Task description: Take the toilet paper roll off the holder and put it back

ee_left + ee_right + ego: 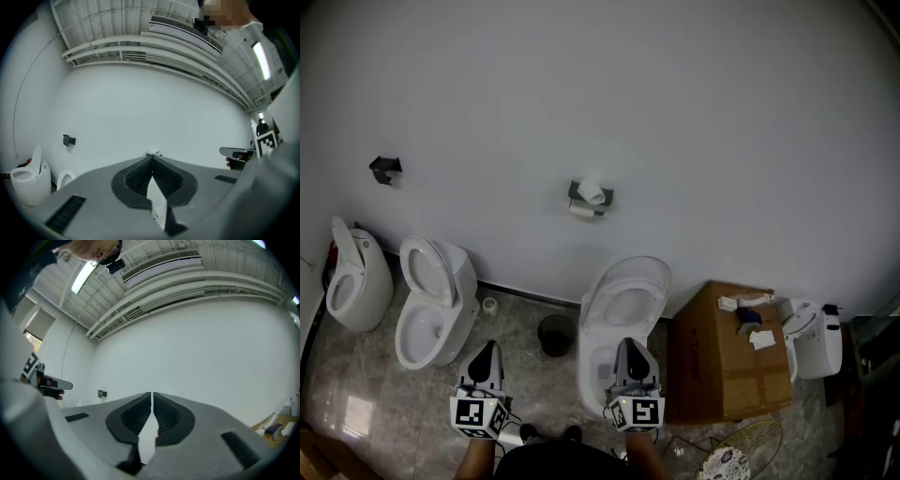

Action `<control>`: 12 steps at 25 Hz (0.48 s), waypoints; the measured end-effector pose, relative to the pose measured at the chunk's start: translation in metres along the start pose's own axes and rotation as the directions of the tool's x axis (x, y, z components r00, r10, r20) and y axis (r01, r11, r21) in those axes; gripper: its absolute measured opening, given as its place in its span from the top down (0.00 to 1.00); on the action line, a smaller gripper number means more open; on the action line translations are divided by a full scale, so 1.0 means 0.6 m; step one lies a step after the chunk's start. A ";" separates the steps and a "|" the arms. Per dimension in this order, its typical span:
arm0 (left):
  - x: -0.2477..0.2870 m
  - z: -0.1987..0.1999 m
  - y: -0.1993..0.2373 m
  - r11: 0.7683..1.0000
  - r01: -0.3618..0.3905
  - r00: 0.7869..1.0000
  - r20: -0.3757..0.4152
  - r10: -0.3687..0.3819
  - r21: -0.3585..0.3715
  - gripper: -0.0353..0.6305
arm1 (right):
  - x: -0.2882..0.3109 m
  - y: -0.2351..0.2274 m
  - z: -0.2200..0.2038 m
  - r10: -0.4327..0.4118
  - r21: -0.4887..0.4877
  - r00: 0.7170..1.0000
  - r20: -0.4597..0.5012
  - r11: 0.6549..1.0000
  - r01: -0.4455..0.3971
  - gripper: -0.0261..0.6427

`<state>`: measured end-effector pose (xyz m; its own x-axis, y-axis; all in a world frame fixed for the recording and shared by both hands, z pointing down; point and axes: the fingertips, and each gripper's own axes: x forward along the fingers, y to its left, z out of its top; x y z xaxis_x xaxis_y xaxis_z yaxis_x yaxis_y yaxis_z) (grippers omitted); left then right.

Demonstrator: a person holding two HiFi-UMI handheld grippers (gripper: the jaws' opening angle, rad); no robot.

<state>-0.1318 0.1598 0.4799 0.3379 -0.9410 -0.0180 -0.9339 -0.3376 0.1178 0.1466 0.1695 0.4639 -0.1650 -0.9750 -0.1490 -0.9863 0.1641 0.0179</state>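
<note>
Plainly, only the head view takes in the whole room. The white wall (600,103) comes first, with the middle toilet (623,314) against it. A cardboard box (727,352) stands just right of that toilet, and a second toilet (436,305) stands well to its left. The left gripper (490,347) hangs left of the middle toilet, and the right gripper (630,343) is over its bowl. Each gripper view shows its own jaws pressed together, empty. Those views alone show the ceiling pipes (187,287). A dark bin (556,335) sits just left of the middle toilet. High above it on the wall, the holder (581,202) carries the toilet paper roll (592,190), well apart from both grippers.
</note>
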 end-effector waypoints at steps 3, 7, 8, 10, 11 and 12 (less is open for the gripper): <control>0.001 -0.001 -0.002 1.000 0.006 1.000 -0.005 -0.006 -0.004 0.94 | 0.003 0.005 0.001 0.015 -0.002 1.000 -0.006 1.000 -0.015 0.95; 0.003 -0.007 -0.004 1.000 0.007 1.000 -0.014 -0.007 -0.007 0.94 | 0.005 0.000 0.000 0.007 0.001 1.000 -0.007 1.000 -0.007 0.95; 0.004 -0.008 -0.005 1.000 0.007 1.000 -0.018 -0.007 -0.008 0.94 | 0.006 -0.002 0.000 0.006 -0.002 1.000 -0.009 1.000 -0.006 0.95; 0.006 -0.005 -0.005 1.000 0.005 1.000 -0.013 -0.005 -0.007 0.94 | 0.008 -0.002 0.002 0.008 -0.006 1.000 -0.015 1.000 -0.008 0.95; 0.006 -0.004 -0.004 1.000 0.004 1.000 -0.010 -0.004 -0.006 0.94 | 0.009 -0.002 0.002 0.010 -0.005 1.000 -0.016 1.000 -0.010 0.95; 0.005 -0.005 -0.003 1.000 0.004 1.000 -0.012 -0.004 -0.007 0.94 | 0.008 0.000 0.003 0.011 -0.005 1.000 -0.015 1.000 -0.011 0.95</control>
<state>-0.1285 0.1579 0.4826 0.3430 -0.9393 -0.0067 -0.9317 -0.3411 0.1248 0.1459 0.1649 0.4616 -0.1763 -0.9752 -0.1338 -0.9843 0.1746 0.0241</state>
